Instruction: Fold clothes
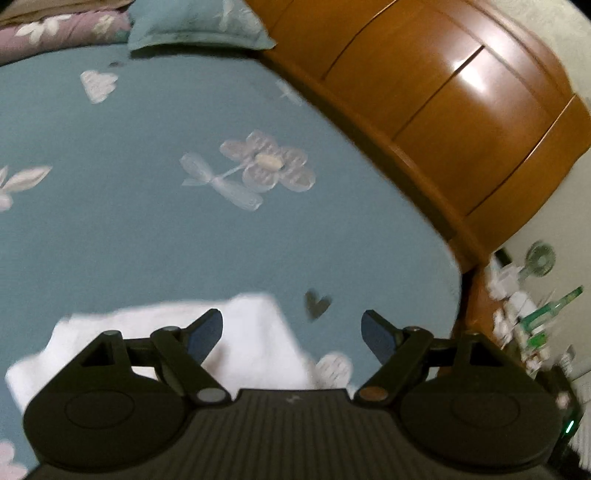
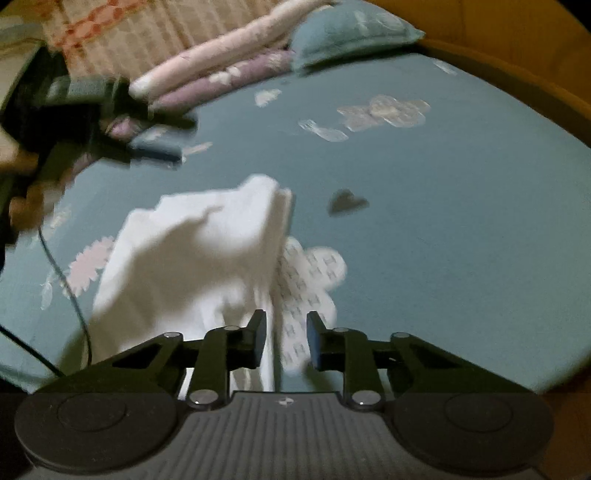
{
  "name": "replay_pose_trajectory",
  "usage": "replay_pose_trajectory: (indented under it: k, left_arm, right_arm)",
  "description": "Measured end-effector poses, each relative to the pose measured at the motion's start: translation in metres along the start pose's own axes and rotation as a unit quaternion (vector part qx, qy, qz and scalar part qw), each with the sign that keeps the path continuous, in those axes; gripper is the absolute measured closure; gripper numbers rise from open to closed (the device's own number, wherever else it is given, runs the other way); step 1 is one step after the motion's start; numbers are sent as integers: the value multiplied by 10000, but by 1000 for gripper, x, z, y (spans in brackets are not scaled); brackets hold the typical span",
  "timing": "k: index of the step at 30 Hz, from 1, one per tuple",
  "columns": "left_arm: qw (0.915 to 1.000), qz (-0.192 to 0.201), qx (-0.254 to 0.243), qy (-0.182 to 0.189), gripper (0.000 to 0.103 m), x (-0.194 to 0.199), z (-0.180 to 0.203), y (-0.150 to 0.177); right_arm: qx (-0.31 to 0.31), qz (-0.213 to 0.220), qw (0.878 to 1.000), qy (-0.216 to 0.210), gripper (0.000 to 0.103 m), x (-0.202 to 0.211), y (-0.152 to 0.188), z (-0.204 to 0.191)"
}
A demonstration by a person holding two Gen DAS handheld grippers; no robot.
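Observation:
A white garment [image 1: 251,332] lies partly folded on the teal flowered bed sheet [image 1: 147,221]. My left gripper [image 1: 291,325] hovers over its right corner, jaws wide open, nothing between them; its left finger is above the cloth. In the right wrist view the white garment [image 2: 207,258] is bunched, with a layered fold edge running down toward me. My right gripper [image 2: 286,321] has a narrow gap; the cloth's edge lies just inside it beside the left finger [image 2: 258,339], with sheet showing in the gap. The left gripper [image 2: 155,146] appears blurred at the upper left.
A wooden headboard [image 1: 443,110] runs along the bed's right side. A teal pillow [image 2: 351,29] and folded quilts [image 2: 221,70] lie at the far end. A cluttered nightstand with a green bottle [image 1: 550,306] and small fan [image 1: 541,258] stands right. A black cable [image 2: 70,295] crosses the sheet.

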State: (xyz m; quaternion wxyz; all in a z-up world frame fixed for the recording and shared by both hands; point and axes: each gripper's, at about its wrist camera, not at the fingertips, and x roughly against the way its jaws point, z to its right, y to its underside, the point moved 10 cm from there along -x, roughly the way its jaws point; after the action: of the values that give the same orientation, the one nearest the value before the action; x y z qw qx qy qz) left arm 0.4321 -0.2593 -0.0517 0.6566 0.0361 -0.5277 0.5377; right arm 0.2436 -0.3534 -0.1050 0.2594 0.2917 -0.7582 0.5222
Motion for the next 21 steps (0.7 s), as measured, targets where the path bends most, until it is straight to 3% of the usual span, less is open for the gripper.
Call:
replay_pose_trajectory:
  k: [4,8,12,13,15,16,21]
  left_arm:
    - [9988,-111,-37,-471,21,11,-19,34]
    - [9959,-71,29,-899,21,27,-41,55]
    - [9939,-7,195,-1083,21,34,-57,68]
    - [9937,19,208,-1098,21,33,-59,70]
    - [9938,50,217,-1090,21,31,-59,74]
    - [9939,53,213,-1084,21,29,-59,76]
    - [9932,93,110,-1155,20,20,-57,82]
  right_arm:
    - [386,81,9977,-545,80,-22,-26,-21]
    - [1042,-149,9886,-1077,81,-42,-25,-60]
    - [1529,-643,9831,-781,87,-64,5,-65]
    - [1636,-685,9823,-607,93,-64,12,-57]
    - [1532,-663,9841,-613,94,-56,18,-45]
    - [1473,-658,9851,-601,101,-52,21,-39]
    - [1287,-505,9891,-504,97,-36,10,-39]
